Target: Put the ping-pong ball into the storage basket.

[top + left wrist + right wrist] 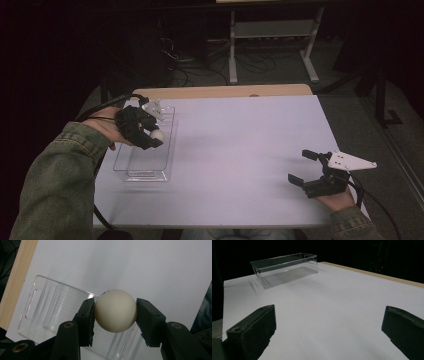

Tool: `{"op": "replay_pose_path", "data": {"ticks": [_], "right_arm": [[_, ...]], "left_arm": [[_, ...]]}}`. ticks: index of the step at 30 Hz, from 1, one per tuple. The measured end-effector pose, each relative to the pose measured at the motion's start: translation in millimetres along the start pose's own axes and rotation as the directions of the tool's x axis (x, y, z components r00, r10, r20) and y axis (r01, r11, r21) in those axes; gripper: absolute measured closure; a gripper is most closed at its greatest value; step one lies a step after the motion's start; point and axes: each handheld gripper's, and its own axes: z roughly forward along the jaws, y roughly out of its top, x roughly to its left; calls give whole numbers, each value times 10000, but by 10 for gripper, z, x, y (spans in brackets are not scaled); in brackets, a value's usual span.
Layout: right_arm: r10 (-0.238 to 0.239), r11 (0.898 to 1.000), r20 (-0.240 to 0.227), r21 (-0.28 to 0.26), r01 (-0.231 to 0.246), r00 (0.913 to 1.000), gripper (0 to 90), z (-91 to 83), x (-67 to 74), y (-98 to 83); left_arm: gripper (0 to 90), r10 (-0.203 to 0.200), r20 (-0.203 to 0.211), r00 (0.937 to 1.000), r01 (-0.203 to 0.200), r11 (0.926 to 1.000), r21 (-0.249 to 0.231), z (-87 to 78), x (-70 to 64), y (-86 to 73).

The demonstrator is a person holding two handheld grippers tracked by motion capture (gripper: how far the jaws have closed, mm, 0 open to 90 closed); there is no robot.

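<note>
A white ball (115,310) is pinched between the two black jaws of my left gripper (115,315). In the high view the left gripper (152,137) holds the ball (158,134) above a clear plastic bin (131,166) at the table's left side. The bin (40,315) lies below the ball, with a handle slot in its end wall, and I see nothing inside it. My right gripper (302,166) rests open near the table's right front, its jaws wide apart over bare white surface. From the right gripper view the bin (284,271) stands far off.
The white tabletop (240,150) has a wooden strip (225,91) along its far edge. Behind the table, cables and a white metal frame (272,45) stand on a dark floor. A green sleeve (60,185) reaches in from the lower left.
</note>
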Motion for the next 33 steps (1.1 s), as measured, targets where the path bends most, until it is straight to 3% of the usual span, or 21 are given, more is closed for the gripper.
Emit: {"op": "replay_pose_path", "data": {"ticks": [12, 33], "right_arm": [[-27, 10000, 5, 13, 27, 10000, 0, 3, -1, 0], [-44, 9999, -1, 90, 44, 10000, 0, 10, -2, -3]], "left_arm": [[510, -76, 82, 9999, 75, 9998, 170, 91, -4, -83], [509, -253, 570, 9981, 234, 9991, 347, 363, -1, -180]]}}
